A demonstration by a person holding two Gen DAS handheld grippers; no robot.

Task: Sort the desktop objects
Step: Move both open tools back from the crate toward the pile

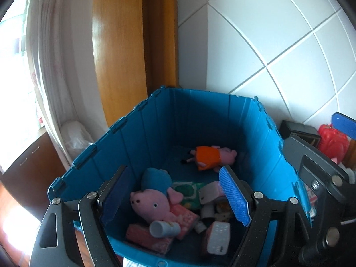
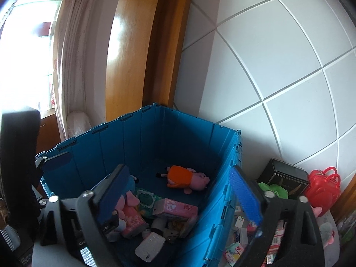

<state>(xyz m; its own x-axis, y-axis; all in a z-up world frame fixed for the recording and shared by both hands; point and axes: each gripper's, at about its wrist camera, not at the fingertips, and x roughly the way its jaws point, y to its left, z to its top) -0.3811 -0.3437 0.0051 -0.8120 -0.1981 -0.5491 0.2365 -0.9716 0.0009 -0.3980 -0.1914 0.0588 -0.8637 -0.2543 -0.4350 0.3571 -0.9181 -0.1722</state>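
A blue plastic crate (image 1: 142, 133) (image 2: 191, 138) stands against the tiled wall. In it lie a pink pig plush in an orange dress (image 1: 211, 158) (image 2: 187, 179), a pink pig plush with a blue body (image 1: 151, 202), pink tissue packs (image 1: 184, 219) (image 2: 175, 209), a green wipes pack (image 2: 145, 200) and a white tube (image 1: 164, 228). My left gripper (image 1: 175, 195) is open and empty above the crate's near part. My right gripper (image 2: 180, 193) is open and empty over the crate's right wall.
To the right of the crate are a black box (image 2: 282, 175), a red toy bag (image 2: 324, 184), a green item (image 2: 273, 189) and several small packets (image 2: 240, 238). A wooden door frame (image 1: 120, 51) and a curtain (image 1: 51, 55) stand behind.
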